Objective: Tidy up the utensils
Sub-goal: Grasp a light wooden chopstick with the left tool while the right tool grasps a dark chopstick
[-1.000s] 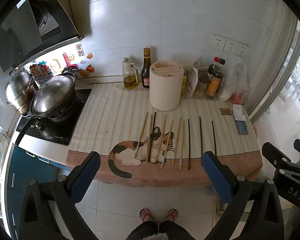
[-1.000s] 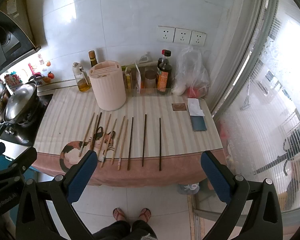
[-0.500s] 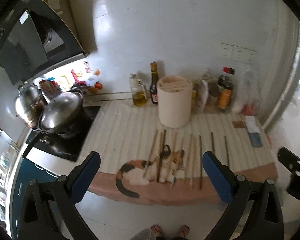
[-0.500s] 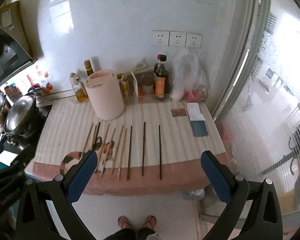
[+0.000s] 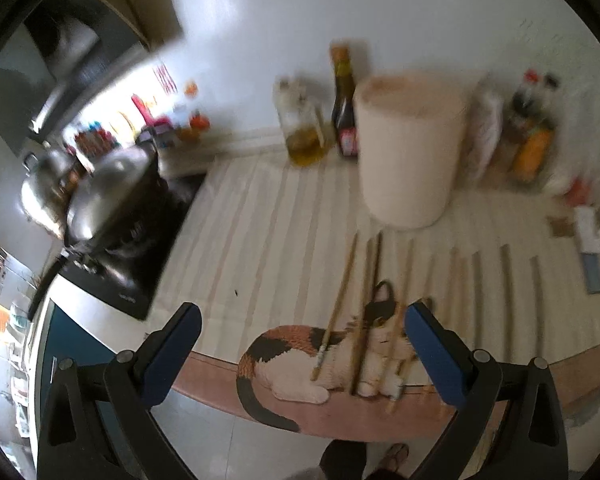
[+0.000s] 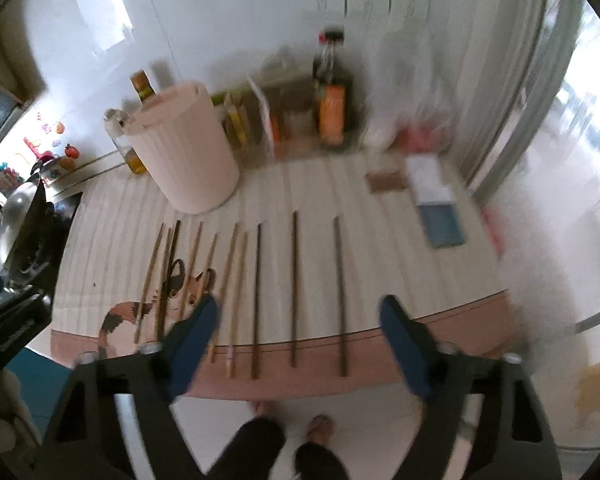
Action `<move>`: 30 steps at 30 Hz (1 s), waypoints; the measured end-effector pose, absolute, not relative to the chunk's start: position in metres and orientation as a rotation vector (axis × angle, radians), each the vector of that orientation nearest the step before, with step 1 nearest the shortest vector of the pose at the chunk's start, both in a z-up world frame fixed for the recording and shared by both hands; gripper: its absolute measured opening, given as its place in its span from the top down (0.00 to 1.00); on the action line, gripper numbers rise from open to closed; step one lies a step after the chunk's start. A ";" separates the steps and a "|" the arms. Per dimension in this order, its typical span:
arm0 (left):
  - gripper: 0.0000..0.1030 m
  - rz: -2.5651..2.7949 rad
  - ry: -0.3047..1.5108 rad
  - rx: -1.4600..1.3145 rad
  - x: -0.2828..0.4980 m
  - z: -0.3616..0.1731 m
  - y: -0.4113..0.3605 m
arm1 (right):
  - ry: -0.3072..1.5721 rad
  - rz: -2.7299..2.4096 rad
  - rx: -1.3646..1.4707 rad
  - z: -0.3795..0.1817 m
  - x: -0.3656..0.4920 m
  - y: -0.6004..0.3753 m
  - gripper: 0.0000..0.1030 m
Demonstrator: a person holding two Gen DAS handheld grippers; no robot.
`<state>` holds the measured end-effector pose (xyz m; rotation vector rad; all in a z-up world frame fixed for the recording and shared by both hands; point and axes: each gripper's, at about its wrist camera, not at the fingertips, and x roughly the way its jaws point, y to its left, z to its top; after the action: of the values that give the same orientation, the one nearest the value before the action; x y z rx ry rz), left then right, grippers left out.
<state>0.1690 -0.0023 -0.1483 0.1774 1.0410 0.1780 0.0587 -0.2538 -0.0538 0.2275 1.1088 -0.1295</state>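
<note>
Several chopsticks lie side by side on the striped cloth: light wooden ones (image 5: pixel 338 306) (image 6: pixel 233 268) at the left over a cat print, dark ones (image 6: pixel 294 284) (image 5: pixel 506 292) at the right. A pale pink cylindrical utensil holder (image 5: pixel 408 148) (image 6: pixel 186 156) stands behind them. My left gripper (image 5: pixel 300 344) is open and empty, above the counter's front edge near the light chopsticks. My right gripper (image 6: pixel 298 332) is open and empty, above the front ends of the dark chopsticks. Both views are blurred.
A cooktop (image 5: pixel 128 248) with steel pots (image 5: pixel 108 184) is at the left. Oil and sauce bottles (image 5: pixel 342 112) (image 6: pixel 332 92), packets and a plastic bag line the wall. A card and blue pad (image 6: pixel 440 216) lie at the right by the window.
Both grippers have moved forward and down toward the counter; the chopsticks and holder look larger. Nothing has been picked up and both grippers stay open.
</note>
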 end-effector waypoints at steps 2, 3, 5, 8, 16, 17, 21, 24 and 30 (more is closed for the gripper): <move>0.00 0.173 1.116 0.176 0.191 -0.180 0.011 | 1.159 -0.118 0.273 -0.083 0.077 -0.254 0.41; 0.00 0.164 1.148 0.172 0.199 -0.192 0.016 | 1.184 -0.114 0.295 -0.099 0.085 -0.253 0.43; 0.02 0.139 1.220 0.153 0.218 -0.221 0.028 | 1.233 -0.113 0.321 -0.127 0.101 -0.248 0.47; 0.19 0.098 1.304 0.154 0.240 -0.259 0.037 | 1.314 -0.103 0.352 -0.171 0.126 -0.237 0.51; 0.24 -0.003 1.425 0.196 0.265 -0.326 0.027 | 1.446 -0.112 0.354 -0.240 0.178 -0.207 0.51; 0.26 -0.014 1.431 0.206 0.265 -0.331 0.025 | 1.457 -0.122 0.339 -0.245 0.183 -0.206 0.51; 0.39 -0.053 1.412 0.235 0.265 -0.333 0.014 | 1.489 -0.156 0.274 -0.262 0.202 -0.201 0.51; 0.62 -0.097 1.395 0.242 0.263 -0.330 0.007 | 1.500 -0.158 0.246 -0.268 0.213 -0.193 0.53; 0.95 -0.099 1.416 0.173 0.264 -0.324 0.013 | 1.540 -0.157 0.181 -0.284 0.230 -0.173 0.85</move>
<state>0.2637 0.0126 -0.3239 0.1734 1.4155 -0.0993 0.2297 -0.1733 -0.2838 0.1806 1.5402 -0.1565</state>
